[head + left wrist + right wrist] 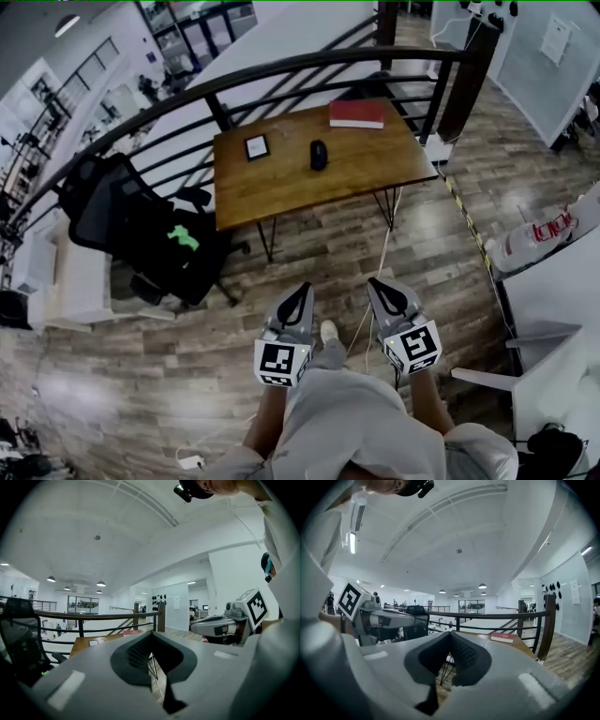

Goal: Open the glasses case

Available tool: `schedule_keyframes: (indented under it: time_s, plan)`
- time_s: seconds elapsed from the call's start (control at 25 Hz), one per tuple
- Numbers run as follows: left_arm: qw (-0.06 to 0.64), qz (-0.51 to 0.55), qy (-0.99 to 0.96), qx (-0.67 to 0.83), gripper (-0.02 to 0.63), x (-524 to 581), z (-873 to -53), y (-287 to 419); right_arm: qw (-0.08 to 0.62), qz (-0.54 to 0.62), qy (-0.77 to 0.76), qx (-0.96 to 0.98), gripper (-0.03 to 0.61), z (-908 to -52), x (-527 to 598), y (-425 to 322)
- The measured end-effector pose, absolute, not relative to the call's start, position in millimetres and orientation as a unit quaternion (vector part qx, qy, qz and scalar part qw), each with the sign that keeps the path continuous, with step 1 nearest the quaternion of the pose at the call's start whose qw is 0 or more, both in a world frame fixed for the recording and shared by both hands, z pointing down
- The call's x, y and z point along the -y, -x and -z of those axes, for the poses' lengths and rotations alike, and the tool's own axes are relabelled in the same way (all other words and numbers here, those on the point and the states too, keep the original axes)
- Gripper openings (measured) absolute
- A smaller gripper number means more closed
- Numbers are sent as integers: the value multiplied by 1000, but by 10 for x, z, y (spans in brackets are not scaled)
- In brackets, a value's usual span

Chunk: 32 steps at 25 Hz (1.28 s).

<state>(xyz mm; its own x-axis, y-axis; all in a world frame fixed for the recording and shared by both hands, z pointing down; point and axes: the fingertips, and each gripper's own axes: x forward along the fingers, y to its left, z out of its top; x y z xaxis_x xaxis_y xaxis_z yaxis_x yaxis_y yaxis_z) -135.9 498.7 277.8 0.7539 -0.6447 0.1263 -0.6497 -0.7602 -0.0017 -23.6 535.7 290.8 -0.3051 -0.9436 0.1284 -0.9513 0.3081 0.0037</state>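
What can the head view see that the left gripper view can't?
Only the head view shows the dark glasses case lying on the wooden table, and the person's shoe on the floor. Only the left gripper view shows the ceiling lamps. Both show the table, the red book, the railing, the black chair, and the left gripper and right gripper, each with its jaws together and nothing held.
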Motion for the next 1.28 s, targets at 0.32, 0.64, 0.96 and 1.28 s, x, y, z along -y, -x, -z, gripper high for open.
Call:
schedule_keyframes:
  time_s: [0.32, 0.64, 0.96, 1.28]
  plan:
    - [32, -64, -932, 354, 12, -4177, -2789, 1185, 66, -47, -578, 812, 3, -2898, -4538, 72]
    - [35, -72, -930, 359, 12, -3551, -2774, 1130, 73, -55, -578, 811, 3, -2894, -3927, -10]
    - [43, -78, -927, 365, 12, -3157, -2821, 995, 77, -61, -576, 811, 3, -2923, -3524, -169]
    - [38, -66, -917, 391, 12, -2653, -2841, 767, 81, -49, -559, 824, 3, -2957, -2996, -417]
